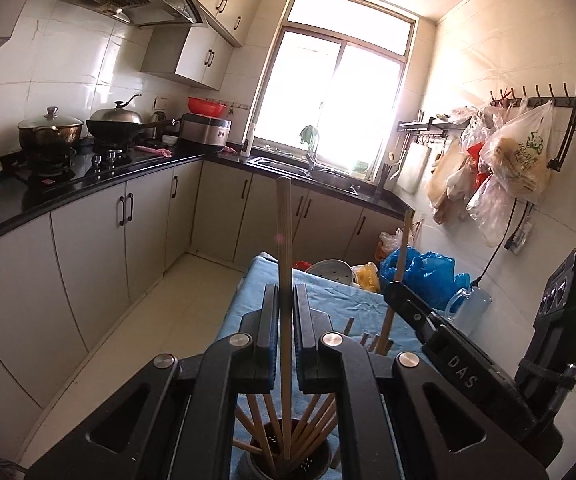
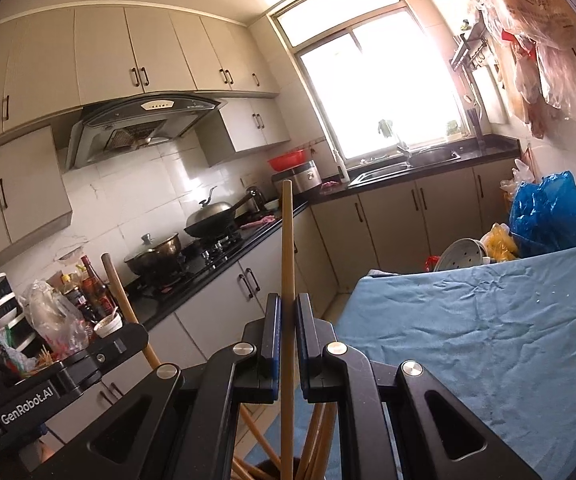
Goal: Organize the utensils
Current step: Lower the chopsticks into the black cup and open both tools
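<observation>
We judge the step to be dropping chopsticks into the holder: lower each straight down, tip inside the rim, and release only once it is seated among the others. The left gripper point(image 1: 286, 308), at frame centre, is closed on a pale wooden chopstick point(image 1: 284, 236) standing upright over the dark perforated holder point(image 1: 288, 460) at bottom centre, where more sticks fan out. The right gripper point(image 2: 287, 320) likewise clamps another upright chopstick point(image 2: 287, 240), above the blue cloth point(image 2: 488, 328).
</observation>
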